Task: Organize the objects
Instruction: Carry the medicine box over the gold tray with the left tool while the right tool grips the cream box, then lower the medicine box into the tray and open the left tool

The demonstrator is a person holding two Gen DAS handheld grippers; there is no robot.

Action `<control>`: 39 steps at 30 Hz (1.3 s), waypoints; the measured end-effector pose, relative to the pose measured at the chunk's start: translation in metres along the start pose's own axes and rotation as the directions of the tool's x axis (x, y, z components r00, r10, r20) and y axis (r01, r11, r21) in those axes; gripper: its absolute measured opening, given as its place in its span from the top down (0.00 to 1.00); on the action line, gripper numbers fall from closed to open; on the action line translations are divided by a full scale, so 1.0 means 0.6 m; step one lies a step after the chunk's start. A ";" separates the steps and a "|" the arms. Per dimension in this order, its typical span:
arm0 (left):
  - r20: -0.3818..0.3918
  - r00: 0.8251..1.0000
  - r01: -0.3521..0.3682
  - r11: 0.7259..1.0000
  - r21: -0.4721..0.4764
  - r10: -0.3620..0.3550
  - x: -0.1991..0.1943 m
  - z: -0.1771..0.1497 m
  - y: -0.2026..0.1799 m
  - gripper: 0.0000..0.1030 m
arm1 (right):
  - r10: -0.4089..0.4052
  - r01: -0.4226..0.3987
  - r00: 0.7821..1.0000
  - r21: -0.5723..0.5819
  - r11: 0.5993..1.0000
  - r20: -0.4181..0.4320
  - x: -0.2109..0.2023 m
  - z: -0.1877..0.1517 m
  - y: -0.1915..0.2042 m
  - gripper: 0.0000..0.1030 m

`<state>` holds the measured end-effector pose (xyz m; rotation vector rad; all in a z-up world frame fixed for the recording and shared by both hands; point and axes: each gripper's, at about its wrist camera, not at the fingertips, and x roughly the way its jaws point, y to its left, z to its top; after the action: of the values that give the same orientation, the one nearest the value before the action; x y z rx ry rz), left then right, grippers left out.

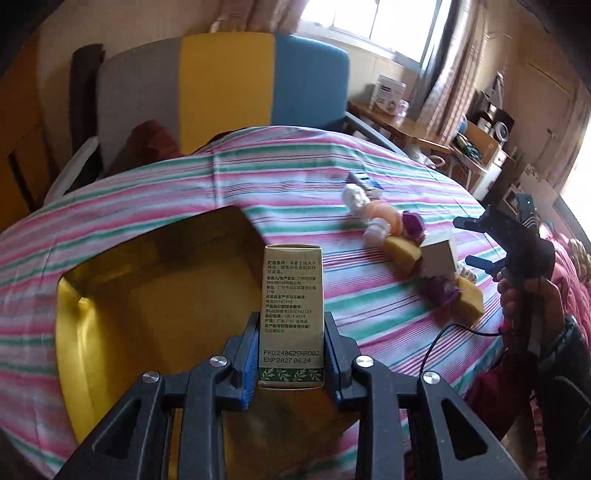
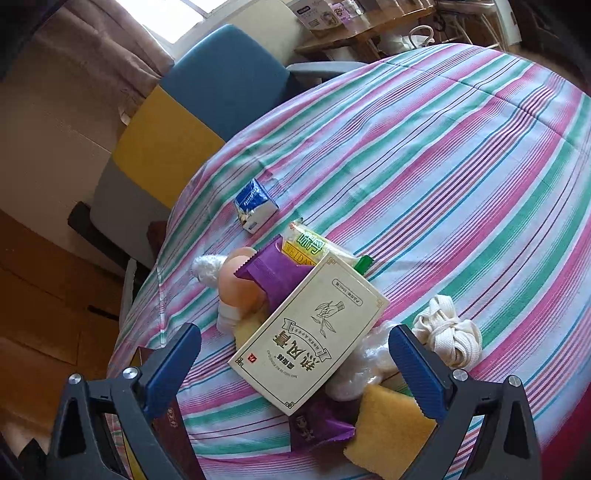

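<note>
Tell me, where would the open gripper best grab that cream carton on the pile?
Probably across the cream carton's two long edges, coming from above. It lies flat, tilted atop the pile, and looks narrower than the open right gripper poised over it.

Two cream cartons (image 2: 306,339), two yellow sponges (image 2: 388,428), two purple packets (image 2: 275,275), one tissue pack (image 2: 255,205).

Daylight enters through the window (image 1: 373,22) behind the table, overexposing the panes and a strip at the right edge of the left wrist view. Both fisheye views curve straight lines strongly and darken to black at the corners. The striped tablecloth (image 2: 443,177) is evenly lit with soft shadows; the piled items show slight motion blur in the left wrist view.
</note>
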<state>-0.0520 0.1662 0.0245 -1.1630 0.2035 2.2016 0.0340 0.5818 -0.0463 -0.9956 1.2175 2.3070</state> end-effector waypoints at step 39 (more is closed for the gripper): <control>-0.067 0.972 -0.233 0.925 -0.300 0.223 0.008 -0.041 0.262 0.71 | -0.102 0.094 0.993 -0.151 0.984 -0.052 0.043 -0.001 0.026 0.36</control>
<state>-0.1307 0.0348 -0.0175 -1.4027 0.0077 2.4855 0.0072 0.5721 -0.0559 -1.1566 1.0061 2.3330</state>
